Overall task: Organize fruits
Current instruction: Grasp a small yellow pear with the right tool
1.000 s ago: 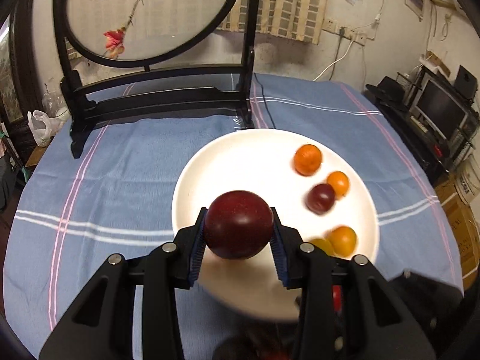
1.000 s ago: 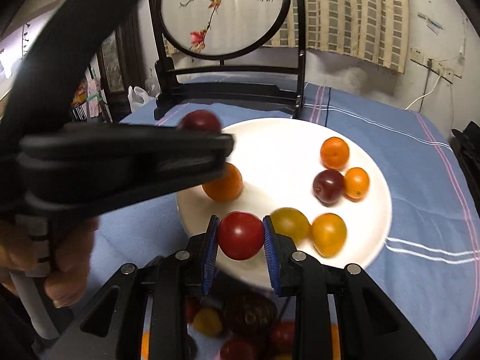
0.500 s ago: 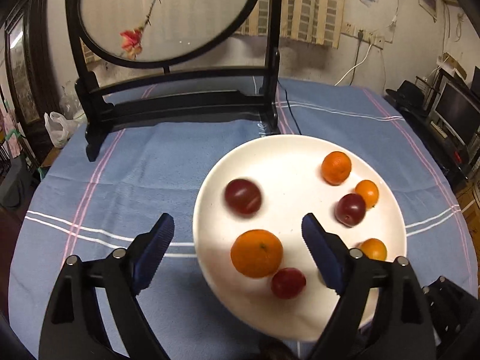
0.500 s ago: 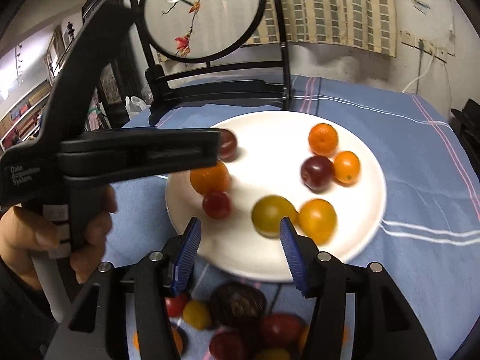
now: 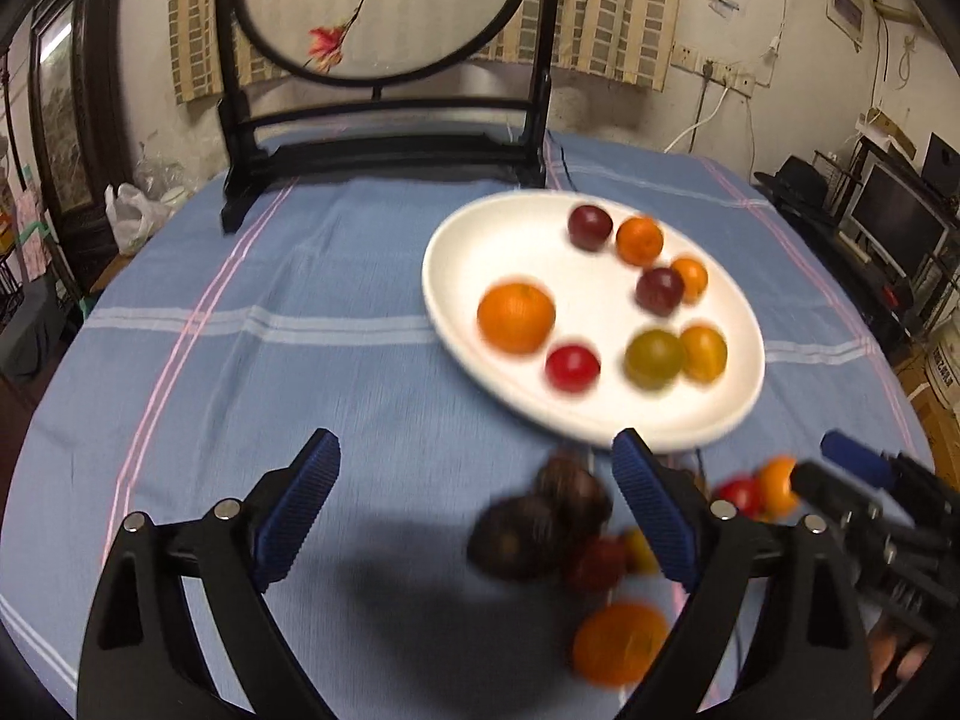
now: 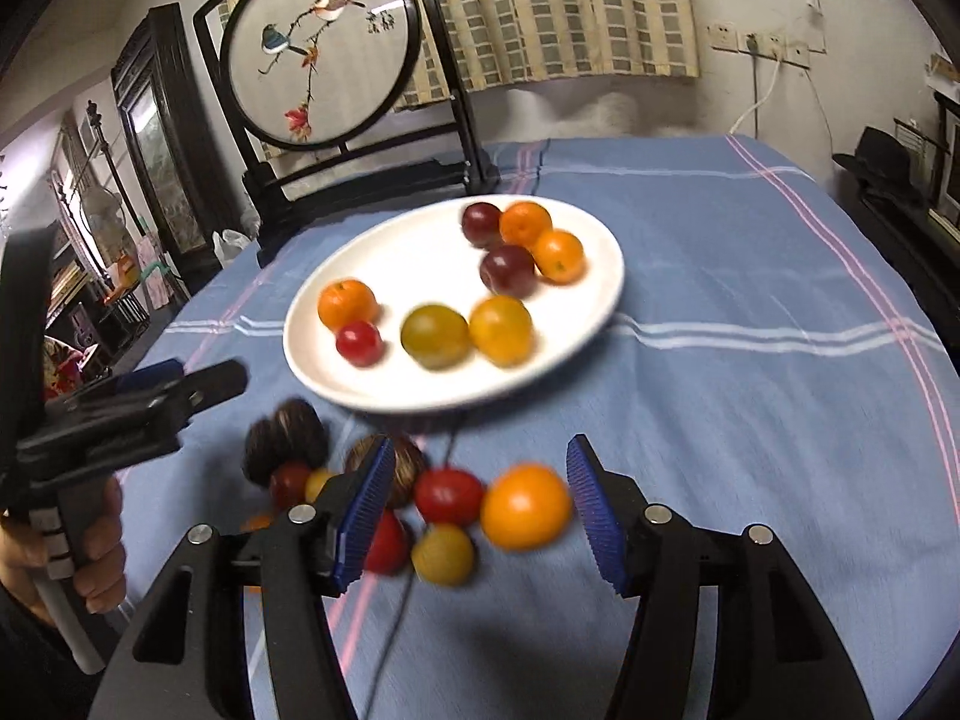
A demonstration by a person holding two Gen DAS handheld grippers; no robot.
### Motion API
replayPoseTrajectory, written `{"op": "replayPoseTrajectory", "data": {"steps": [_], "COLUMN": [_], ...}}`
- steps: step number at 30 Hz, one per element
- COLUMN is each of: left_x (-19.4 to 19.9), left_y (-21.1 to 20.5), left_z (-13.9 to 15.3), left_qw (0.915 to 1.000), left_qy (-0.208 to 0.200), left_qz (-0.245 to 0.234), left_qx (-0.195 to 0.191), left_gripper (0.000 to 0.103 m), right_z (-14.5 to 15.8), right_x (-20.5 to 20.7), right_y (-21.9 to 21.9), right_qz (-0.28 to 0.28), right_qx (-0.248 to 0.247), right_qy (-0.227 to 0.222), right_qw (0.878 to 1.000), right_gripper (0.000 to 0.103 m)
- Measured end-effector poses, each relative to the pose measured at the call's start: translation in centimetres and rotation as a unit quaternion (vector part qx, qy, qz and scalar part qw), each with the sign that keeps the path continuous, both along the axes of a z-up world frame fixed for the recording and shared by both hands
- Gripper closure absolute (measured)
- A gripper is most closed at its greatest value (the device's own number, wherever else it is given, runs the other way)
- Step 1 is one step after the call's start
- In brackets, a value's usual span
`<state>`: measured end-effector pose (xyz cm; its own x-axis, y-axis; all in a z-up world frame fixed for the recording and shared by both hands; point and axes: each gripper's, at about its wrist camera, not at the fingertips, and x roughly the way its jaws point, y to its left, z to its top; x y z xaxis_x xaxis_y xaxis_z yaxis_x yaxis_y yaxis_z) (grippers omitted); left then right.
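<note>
A white plate (image 5: 468, 252) (image 6: 420, 252) on the blue tablecloth holds several fruits: oranges, dark plums, a red tomato (image 5: 572, 367) (image 6: 359, 343) and yellow-green ones. A loose pile of fruit (image 5: 558, 528) (image 6: 444, 498) lies on the cloth in front of the plate, with an orange (image 6: 525, 505) and dark brown fruits (image 6: 287, 439). My left gripper (image 5: 474, 504) is open and empty, above the cloth left of the pile. My right gripper (image 6: 480, 504) is open and empty, its jaws on either side of the pile's near fruits. Each gripper also shows in the other's view (image 5: 852, 474) (image 6: 150, 384).
A black-framed round embroidered screen (image 5: 384, 6) (image 6: 318, 48) stands at the table's far side behind the plate. The blue striped tablecloth (image 5: 240, 324) covers the round table. Shelves and electronics stand to the right off the table.
Both grippers let go of their fruit onto the plate: the dark plum from the left, the red tomato from the right. Both have drawn back toward the near pile, open.
</note>
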<state>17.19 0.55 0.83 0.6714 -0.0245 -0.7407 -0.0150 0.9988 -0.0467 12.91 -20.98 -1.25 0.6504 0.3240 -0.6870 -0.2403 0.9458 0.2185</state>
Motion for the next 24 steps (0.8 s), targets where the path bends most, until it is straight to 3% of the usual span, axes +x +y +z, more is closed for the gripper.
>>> {"op": "replayPoseTrajectory", "data": {"steps": [10, 17, 24], "left_x": [-4.8, -5.9, -6.2], "left_y": [0.6, 0.2, 0.7], "left_z": [-0.9, -1.6, -2.3], "left_qw": [0.9998, 0.9997, 0.9988], "left_qy": [0.01, 0.02, 0.035], "left_qz": [0.004, -0.009, -0.014], "left_qx": [-0.014, -0.011, -0.03], "left_gripper": [0.01, 0.01, 0.01], "right_z": [-1.3, -3.2, -3.5], "right_x": [-3.4, -2.8, -1.4], "right_y": [0.6, 2.3, 3.5], "right_qz": [0.03, 0.048, 0.057], "right_qx": [-0.031, -0.081, -0.111], "right_qy": [0.017, 0.055, 0.054], "right_qw": [0.999, 0.994, 0.991], "right_gripper": [0.043, 0.054, 0.054]}}
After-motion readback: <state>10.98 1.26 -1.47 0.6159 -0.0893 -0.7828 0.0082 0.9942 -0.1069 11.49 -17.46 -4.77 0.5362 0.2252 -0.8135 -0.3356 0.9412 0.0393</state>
